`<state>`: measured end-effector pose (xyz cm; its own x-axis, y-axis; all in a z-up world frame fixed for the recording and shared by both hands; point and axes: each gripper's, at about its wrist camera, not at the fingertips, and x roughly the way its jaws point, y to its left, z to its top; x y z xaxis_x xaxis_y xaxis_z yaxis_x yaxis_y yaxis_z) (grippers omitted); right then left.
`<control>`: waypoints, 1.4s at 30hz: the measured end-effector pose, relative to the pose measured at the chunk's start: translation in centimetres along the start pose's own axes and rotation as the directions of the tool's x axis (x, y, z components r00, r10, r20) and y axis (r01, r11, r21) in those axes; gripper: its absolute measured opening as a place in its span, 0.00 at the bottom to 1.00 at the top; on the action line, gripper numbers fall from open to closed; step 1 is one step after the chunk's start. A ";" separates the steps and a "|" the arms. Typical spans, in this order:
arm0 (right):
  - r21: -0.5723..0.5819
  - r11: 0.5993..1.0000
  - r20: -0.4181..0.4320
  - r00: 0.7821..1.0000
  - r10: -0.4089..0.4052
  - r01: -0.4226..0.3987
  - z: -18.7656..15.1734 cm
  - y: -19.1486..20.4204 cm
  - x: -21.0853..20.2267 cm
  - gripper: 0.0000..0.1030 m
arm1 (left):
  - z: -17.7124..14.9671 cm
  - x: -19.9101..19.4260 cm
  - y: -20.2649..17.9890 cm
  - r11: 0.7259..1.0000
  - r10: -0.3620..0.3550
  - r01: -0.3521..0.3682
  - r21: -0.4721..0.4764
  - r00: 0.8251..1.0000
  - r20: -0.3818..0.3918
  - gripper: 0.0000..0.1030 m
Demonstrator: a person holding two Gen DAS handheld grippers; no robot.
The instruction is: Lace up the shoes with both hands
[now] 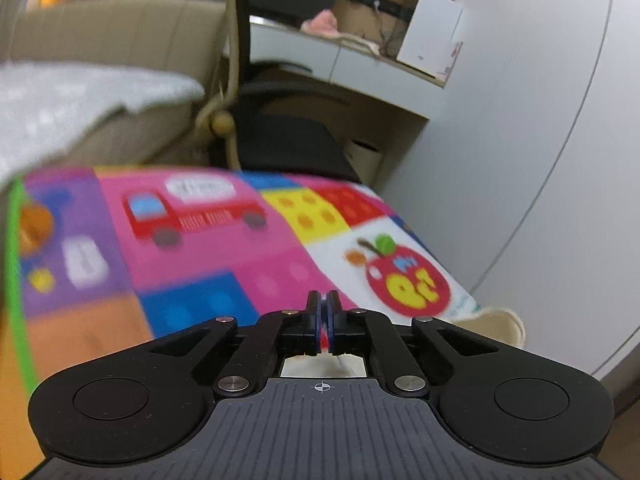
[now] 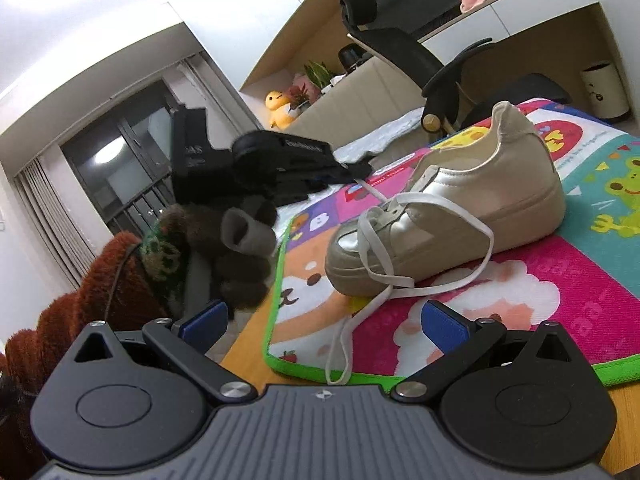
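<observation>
Shoes: one cream platform shoe (image 2: pixel 472 204), lying on the colourful play mat (image 2: pixel 520 300), toe toward the right-wrist camera, heel away.
Laces: one white lace (image 2: pixel 400 280), loose; it loops across the toe and side of the shoe, and one end trails over the mat's green edge toward the camera. A second strand rises from the eyelets up to the left tongs.
Left tongs (image 2: pixel 352 172): seen from the right wrist camera held above and left of the shoe by one gloved hand (image 2: pixel 240 256); the upper lace strand runs to the tip. In their own view the left tongs (image 1: pixel 322 320) have both blue pads pressed together; a sliver of something pale shows low in the gap, but whether it is the lace I cannot tell.
Right tongs (image 2: pixel 324 322): two blue pads wide apart, nothing between them, just above the trailing lace end.
Mat: one, on an orange-brown surface.
Background: one black office chair (image 2: pixel 400 48), one white bin (image 2: pixel 604 88).
</observation>
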<state>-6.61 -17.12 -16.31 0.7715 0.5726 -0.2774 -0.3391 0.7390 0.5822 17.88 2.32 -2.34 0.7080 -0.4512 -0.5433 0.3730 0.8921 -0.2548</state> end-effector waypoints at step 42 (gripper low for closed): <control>0.008 0.981 -0.029 0.981 -0.192 0.192 1.0 -1.9 -0.8 1.00 | -8.1 -6.1 -2.8 0.966 0.041 -0.031 0.256 0.999 -0.034 0.63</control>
<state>-6.00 -19.31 -16.41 0.8063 0.4302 -0.4059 -0.1803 0.8323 0.5241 7.64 2.80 -4.80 0.7018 -0.4137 -0.5800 0.4922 0.8701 -0.0249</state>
